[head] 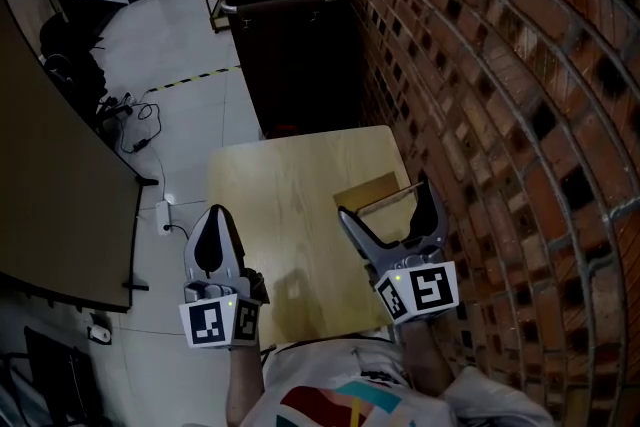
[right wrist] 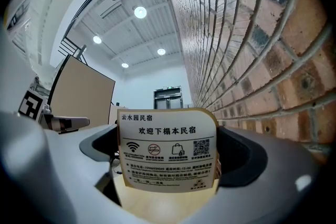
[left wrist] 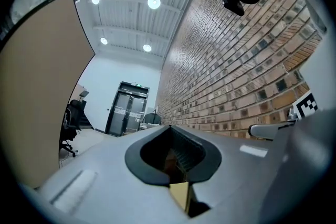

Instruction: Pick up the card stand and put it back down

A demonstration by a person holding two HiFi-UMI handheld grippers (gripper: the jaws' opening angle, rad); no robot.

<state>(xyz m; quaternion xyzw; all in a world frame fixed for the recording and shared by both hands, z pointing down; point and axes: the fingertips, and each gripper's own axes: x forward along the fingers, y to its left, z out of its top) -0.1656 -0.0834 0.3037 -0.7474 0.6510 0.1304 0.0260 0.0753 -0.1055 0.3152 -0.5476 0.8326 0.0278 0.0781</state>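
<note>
The card stand (head: 372,194), a wooden-framed sign with printed text and icons, stands upright on the small wooden table (head: 270,215) near its right edge by the wall. My right gripper (head: 384,199) is open, one finger on either side of the stand and neither visibly pressing it. In the right gripper view the card stand (right wrist: 168,147) fills the gap between the wide-spread jaws. My left gripper (head: 214,233) hovers at the table's left front corner with its fingers together and nothing in them; in its own view the left gripper (left wrist: 176,160) points up the room.
A brick wall (head: 480,115) runs close along the table's right side. A dark cart (head: 290,45) stands just beyond the far edge. A brown partition (head: 50,185) and floor cables (head: 135,120) lie to the left.
</note>
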